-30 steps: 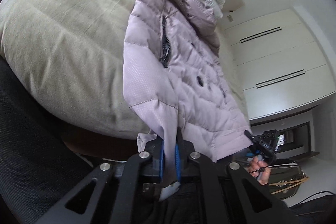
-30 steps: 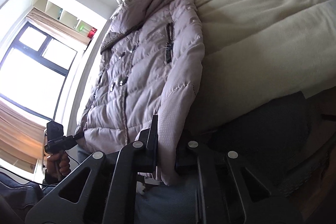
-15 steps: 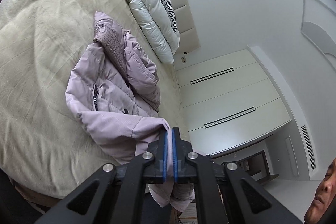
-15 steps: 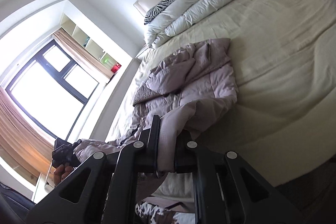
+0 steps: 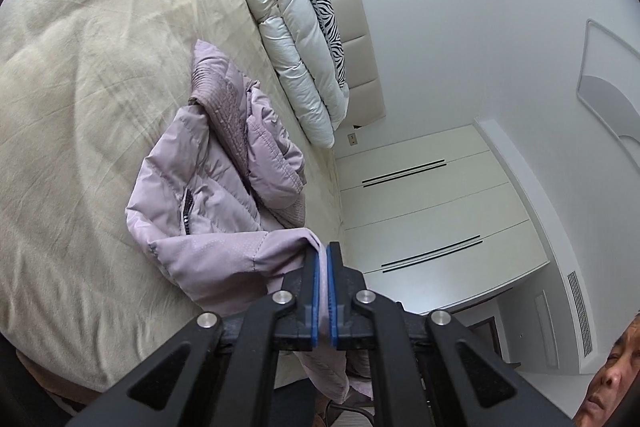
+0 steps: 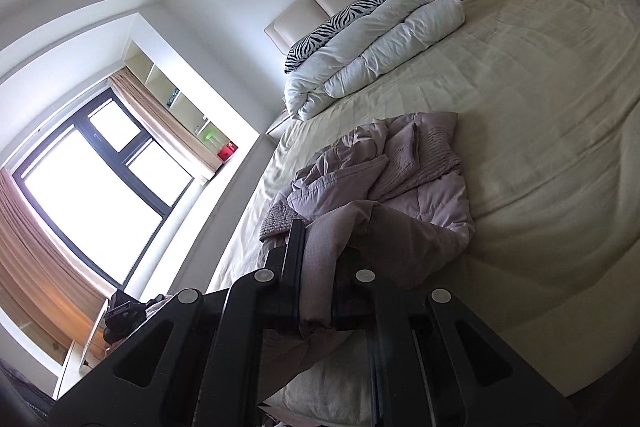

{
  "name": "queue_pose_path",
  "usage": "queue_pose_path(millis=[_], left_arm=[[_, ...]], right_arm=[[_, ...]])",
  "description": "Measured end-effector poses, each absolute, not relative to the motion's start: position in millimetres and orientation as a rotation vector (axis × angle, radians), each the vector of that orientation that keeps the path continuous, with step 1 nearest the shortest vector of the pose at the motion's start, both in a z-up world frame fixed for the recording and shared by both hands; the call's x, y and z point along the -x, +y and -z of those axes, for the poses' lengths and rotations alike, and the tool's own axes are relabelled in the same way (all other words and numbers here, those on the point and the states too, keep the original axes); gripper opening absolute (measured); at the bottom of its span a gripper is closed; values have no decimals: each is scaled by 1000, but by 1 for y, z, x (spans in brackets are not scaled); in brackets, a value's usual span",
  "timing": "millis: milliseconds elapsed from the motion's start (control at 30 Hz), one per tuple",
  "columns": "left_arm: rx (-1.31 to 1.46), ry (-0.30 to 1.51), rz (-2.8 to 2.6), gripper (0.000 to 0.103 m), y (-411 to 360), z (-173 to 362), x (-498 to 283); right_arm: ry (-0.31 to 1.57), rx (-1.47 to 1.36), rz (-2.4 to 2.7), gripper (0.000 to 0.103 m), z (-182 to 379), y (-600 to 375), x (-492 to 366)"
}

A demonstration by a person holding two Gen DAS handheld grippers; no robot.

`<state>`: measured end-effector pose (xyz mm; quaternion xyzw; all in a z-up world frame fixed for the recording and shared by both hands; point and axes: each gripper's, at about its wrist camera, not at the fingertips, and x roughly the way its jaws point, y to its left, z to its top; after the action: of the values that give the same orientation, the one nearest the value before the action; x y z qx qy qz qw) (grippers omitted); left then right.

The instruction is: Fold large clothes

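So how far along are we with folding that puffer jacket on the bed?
Early on. The lilac puffer jacket lies bunched on the bed, collar end crumpled toward the rolled white duvet, with no neat fold visible. In hand: the left claw and right claw each pinch its near edge. Left: lay that edge over the body, flatten it and tidy the sleeves.

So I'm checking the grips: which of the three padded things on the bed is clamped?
The lilac puffer jacket, held by both the left gripper and right gripper. The white duvet and zebra pillow lie untouched by the headboard.
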<state>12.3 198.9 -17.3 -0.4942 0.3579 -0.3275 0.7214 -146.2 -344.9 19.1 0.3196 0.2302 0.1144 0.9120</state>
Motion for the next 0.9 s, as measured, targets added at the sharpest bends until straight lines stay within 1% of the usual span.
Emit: queue_pose_path(millis=[200, 333, 467, 600, 733, 900], left_arm=[[1116, 686, 751, 4, 190, -14, -66], [1140, 642, 755, 4, 183, -29, -115], [1161, 632, 746, 4, 172, -34, -172], [1144, 641, 707, 4, 161, -33, -234], [1125, 662, 650, 4, 155, -22, -299], [1088, 723, 540, 4, 147, 12, -380]], right_arm=[[421, -620, -206, 8, -44, -352, 110], [396, -586, -159, 8, -64, -360, 65], [388, -561, -121, 8, -77, -366, 10], [411, -534, -69, 8, -82, -377, -64], [462, -529, -18, 8, -71, -392, -145], [542, -531, 56, 8, -35, -414, -246]])
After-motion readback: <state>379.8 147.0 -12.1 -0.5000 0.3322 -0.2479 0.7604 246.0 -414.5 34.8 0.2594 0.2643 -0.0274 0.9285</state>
